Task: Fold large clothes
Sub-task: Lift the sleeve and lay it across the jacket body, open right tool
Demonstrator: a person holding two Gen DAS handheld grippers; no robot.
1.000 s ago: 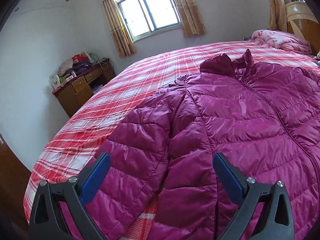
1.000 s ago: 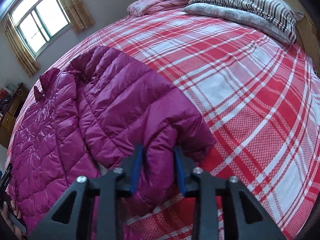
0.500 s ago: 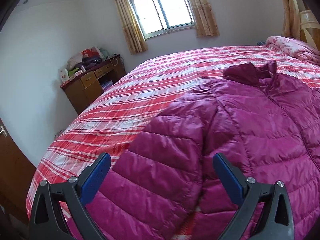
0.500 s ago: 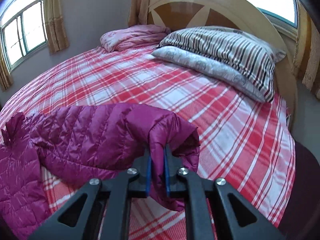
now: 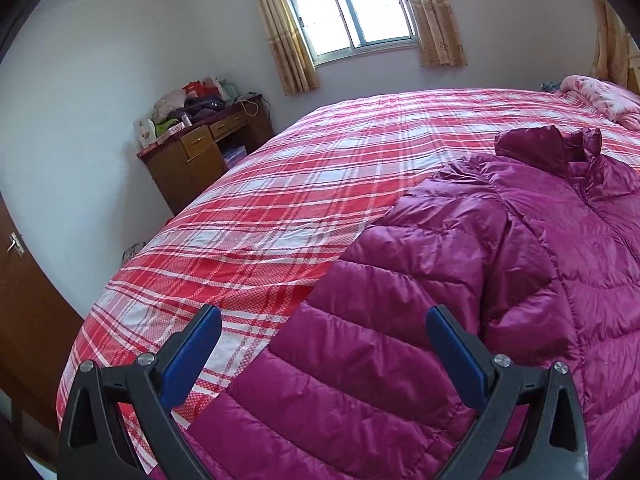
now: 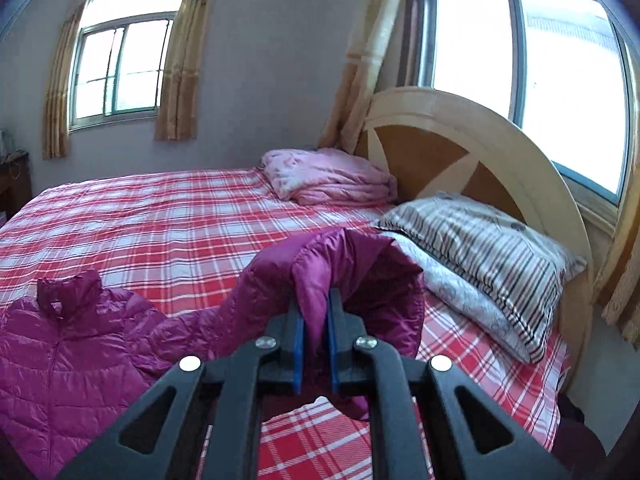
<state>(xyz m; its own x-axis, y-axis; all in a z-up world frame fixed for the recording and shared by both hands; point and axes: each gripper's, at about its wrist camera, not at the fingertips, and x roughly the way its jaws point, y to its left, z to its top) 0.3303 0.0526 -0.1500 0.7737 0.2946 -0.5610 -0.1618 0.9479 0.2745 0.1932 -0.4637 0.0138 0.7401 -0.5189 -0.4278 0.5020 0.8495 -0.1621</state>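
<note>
Your right gripper (image 6: 314, 316) is clamped on the sleeve cuff (image 6: 340, 264) of the magenta down jacket (image 5: 520, 280), lifted off the plaid bed (image 5: 280, 200). Your left gripper (image 5: 324, 340) gapes wide, empty, over the other sleeve — folding barely begun, no fold laid yet.

Magenta quilted jacket (image 5: 460, 280) on red-and-white plaid bedsheet (image 5: 280, 208). Pink folded blanket (image 6: 332, 176). Brown-and-white striped pillow (image 6: 480, 248) over grey patterned pillow (image 6: 452, 284). Tan curtains (image 5: 436, 16). Brown desk (image 5: 200, 156). Black grippers with blue pads (image 5: 192, 356).

Plaid bed (image 5: 320, 184), striped pillow (image 6: 492, 256), pink quilt (image 6: 332, 178), cluttered desk (image 5: 200, 152).
</note>
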